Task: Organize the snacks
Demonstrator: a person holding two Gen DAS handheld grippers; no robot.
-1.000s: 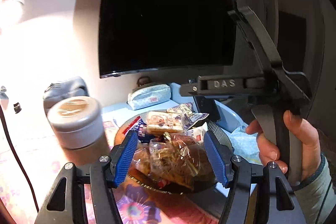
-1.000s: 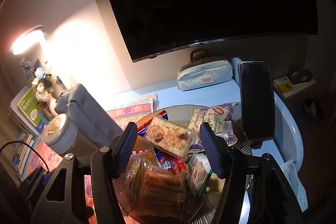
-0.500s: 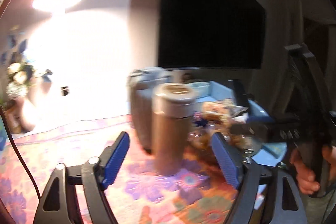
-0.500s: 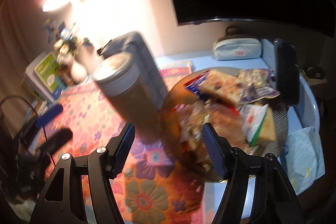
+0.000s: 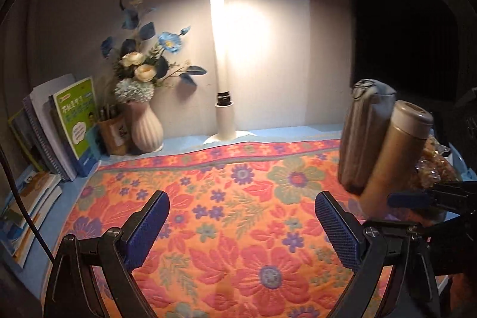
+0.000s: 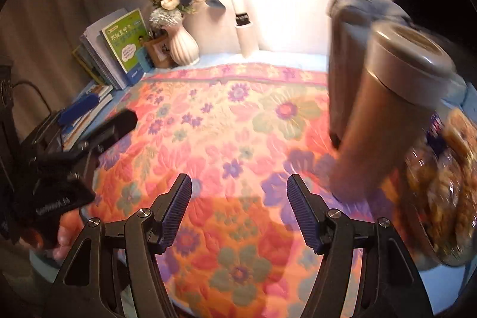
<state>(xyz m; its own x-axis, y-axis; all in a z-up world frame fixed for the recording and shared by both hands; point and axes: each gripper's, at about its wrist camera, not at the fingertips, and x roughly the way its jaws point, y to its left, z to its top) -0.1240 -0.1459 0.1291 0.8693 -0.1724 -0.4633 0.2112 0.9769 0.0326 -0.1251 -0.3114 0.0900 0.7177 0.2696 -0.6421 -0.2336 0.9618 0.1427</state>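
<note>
Left gripper (image 5: 241,224): jaws wide open, empty, over floral mat (image 5: 238,198), lower centre of frame. Right gripper (image 6: 238,210): jaws open, empty, same mat. Snacks (image 6: 444,178) piled at right edge of right view, blurred; sliver visible far right in left view. Flask (image 6: 390,109) upright just left of snacks, grey pouch (image 6: 345,55) behind it. Lamp (image 5: 222,61), vase (image 5: 146,124), books (image 5: 74,121) along back of counter, upper left.
</note>
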